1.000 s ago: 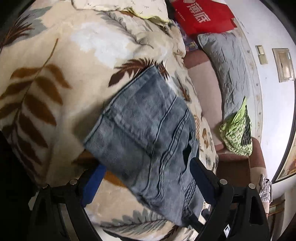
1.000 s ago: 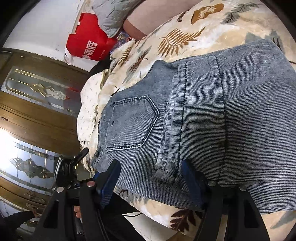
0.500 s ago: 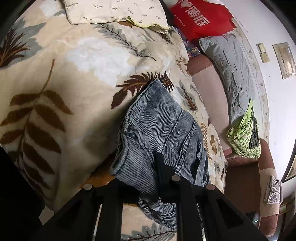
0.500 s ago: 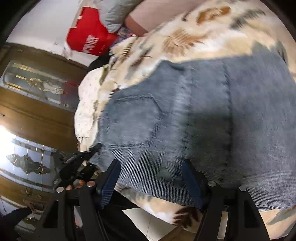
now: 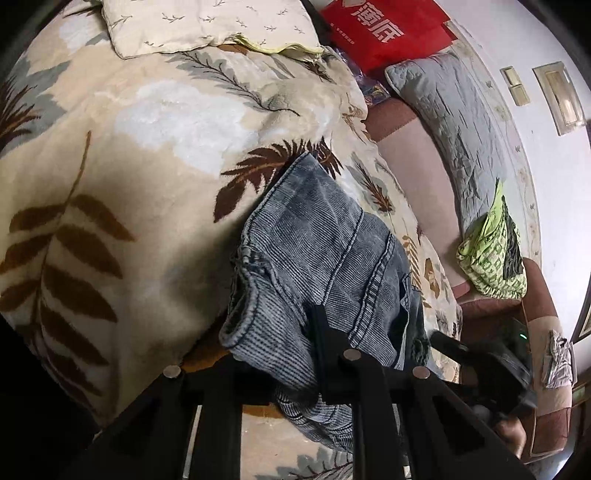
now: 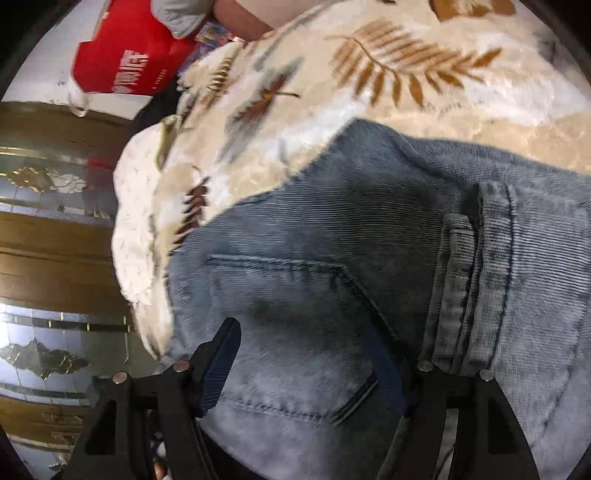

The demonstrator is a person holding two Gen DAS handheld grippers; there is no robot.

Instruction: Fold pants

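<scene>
Blue-grey denim pants (image 5: 321, 258) lie on a cream blanket with a leaf print (image 5: 129, 155). My left gripper (image 5: 291, 354) is shut on a bunched edge of the pants and lifts it off the blanket. In the right wrist view the pants (image 6: 369, 277) fill the frame, back pocket (image 6: 295, 325) up. My right gripper (image 6: 314, 365) is open, its fingers spread either side of the pocket area, low over the cloth. The folded leg hems (image 6: 465, 277) lie to its right.
A cream pillow (image 5: 207, 26), a red bag (image 5: 380, 29) and a grey cushion (image 5: 450, 122) sit at the far end. A green patterned bag (image 5: 491, 254) rests on the brown sofa (image 5: 417, 177). A wooden door with glass panels (image 6: 44, 258) stands to the left.
My left gripper closed on the pants' edge and lifted it, bunching the cloth. My right gripper, still open, moved in towards the back pocket.
</scene>
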